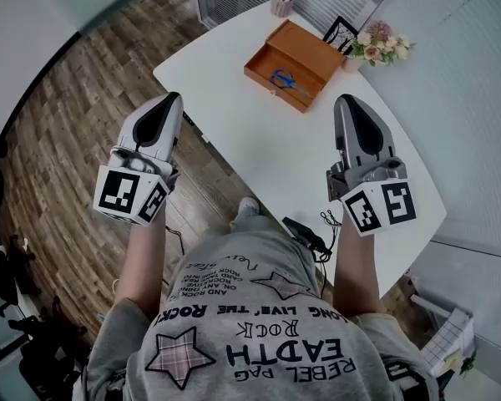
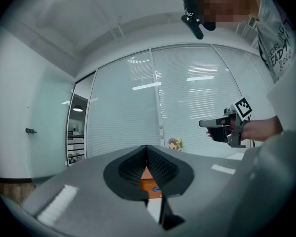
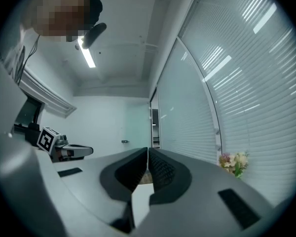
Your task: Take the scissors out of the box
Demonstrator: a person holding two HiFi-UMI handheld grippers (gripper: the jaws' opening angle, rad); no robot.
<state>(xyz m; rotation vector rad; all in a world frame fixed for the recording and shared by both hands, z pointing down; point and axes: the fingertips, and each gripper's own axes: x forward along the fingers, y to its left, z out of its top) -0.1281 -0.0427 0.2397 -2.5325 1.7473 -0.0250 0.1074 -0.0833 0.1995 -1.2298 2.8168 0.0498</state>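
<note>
An open orange box (image 1: 305,47) lies at the far end of the white table (image 1: 234,115), with blue-handled scissors (image 1: 285,79) inside it. My left gripper (image 1: 174,98) hovers at the table's left edge, well short of the box, shut and holding nothing. My right gripper (image 1: 346,100) hangs over the table to the right of the box, also shut and holding nothing. In the left gripper view the pads meet at the tip (image 2: 147,148), and the orange box (image 2: 151,185) shows through the gap below them. The right gripper view shows shut jaws (image 3: 148,152) above the white tabletop.
Beyond the box stand a pen cup (image 1: 281,4), a small picture frame (image 1: 340,32) and a pot of flowers (image 1: 380,44). A black device with a cable (image 1: 305,232) lies at the table's near edge. Wooden floor (image 1: 83,98) lies to the left.
</note>
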